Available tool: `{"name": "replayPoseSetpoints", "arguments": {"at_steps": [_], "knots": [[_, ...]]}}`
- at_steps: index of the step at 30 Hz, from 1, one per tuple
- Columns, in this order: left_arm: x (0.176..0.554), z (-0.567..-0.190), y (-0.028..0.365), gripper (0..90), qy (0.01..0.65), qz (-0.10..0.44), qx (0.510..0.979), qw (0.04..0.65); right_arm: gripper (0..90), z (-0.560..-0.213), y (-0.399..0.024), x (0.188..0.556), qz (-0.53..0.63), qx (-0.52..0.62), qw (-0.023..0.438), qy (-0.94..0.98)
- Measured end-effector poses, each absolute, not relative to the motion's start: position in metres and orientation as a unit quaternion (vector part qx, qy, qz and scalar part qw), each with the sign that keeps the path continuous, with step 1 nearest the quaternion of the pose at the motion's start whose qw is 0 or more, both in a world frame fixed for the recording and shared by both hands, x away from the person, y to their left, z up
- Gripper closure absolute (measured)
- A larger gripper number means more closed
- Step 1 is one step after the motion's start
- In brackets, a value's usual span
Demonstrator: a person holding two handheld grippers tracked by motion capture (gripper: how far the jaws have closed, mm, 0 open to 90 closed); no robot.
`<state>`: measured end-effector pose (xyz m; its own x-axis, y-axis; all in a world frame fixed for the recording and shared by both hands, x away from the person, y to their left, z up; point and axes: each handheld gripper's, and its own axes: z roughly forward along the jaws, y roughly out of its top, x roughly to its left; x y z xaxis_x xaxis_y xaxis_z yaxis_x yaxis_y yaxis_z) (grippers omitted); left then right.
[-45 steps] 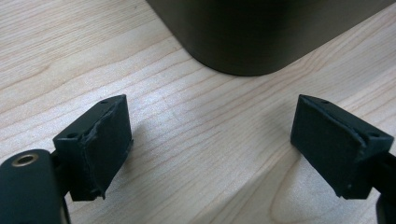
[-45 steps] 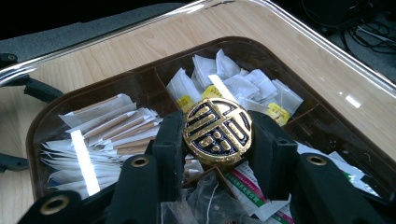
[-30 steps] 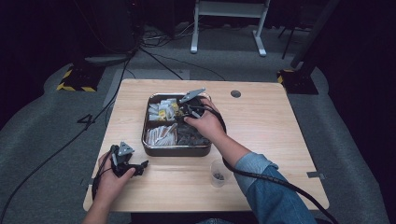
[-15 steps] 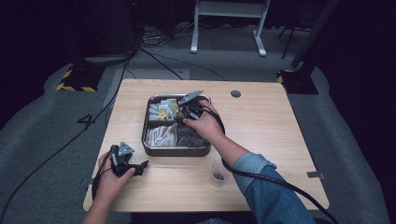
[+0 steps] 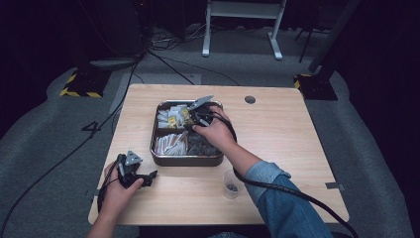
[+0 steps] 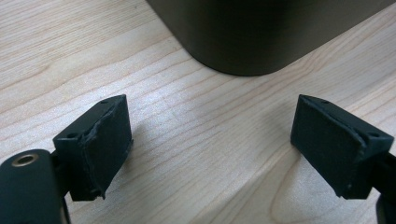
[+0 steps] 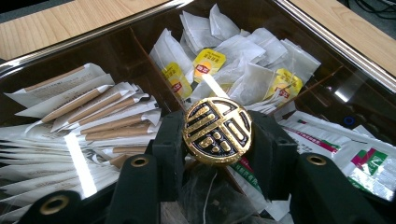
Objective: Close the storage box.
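A dark metal box [image 5: 185, 159] with compartments of tea bags [image 7: 243, 70], wrapped sticks [image 7: 88, 116] and sachets [image 7: 369, 163] stands mid-table. A clear lid with glare streaks lies over it, with a round gold knob [image 7: 217, 130] at its middle. My right gripper [image 5: 190, 119] reaches in from the box's right side, and in the right gripper view it [image 7: 217, 149] is shut on that knob. My left gripper [image 5: 148, 176] rests on the table by the box's front left corner, and its jaws [image 6: 210, 140] stand open over bare wood, with the box's rounded corner [image 6: 243, 37] just ahead.
A small clear plastic cup [image 5: 231, 184] with something dark in it stands near the table's front edge, beside the right forearm. A cable hole [image 5: 250, 99] is at the back right of the wooden table [image 5: 297, 148]. Cables trail over the floor behind.
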<state>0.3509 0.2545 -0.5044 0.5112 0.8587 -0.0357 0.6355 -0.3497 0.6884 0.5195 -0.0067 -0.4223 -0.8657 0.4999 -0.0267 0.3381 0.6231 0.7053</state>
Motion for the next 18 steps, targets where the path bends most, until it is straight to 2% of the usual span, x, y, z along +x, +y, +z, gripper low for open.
{"name": "replayPoseSetpoints", "arguments": {"at_steps": [18], "knots": [[0.3510, -0.5044, 0.2546, 12.6, 0.464, 0.169, 0.804, 0.330, 59.0, -0.4301, -0.0040, 0.5236, 0.358, 0.238, 0.107, 0.896]]}}
